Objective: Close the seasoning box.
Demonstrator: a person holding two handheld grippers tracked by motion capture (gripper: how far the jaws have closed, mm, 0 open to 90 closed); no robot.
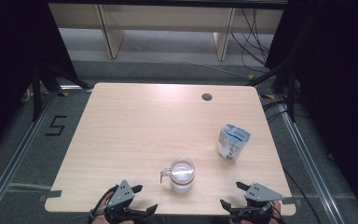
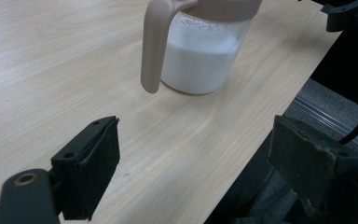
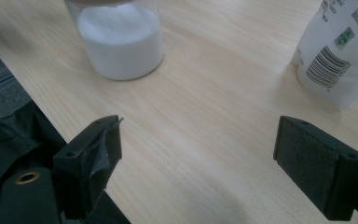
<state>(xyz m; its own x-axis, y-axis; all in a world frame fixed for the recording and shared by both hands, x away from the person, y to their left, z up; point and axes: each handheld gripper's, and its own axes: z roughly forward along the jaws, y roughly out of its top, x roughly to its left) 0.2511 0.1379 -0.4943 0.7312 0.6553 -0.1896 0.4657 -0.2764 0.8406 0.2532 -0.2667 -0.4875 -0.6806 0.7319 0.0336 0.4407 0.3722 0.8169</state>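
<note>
Jar [image 1: 182, 176] of white powder is standing upright between and just ahead of both grippers, untouched. Left gripper [image 1: 140, 199] is holding its jaws wide apart, empty. Right gripper [image 1: 234, 195] likewise; pouch [image 1: 232, 142] standing beyond it.

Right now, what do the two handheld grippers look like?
Both the left gripper and the right gripper are black, two-jawed, each topped by a grey three-cornered plate with small dark holes. Their jaws carry flat, dark pads; a brass-coloured eyelet sits near each left jaw's base.
</note>
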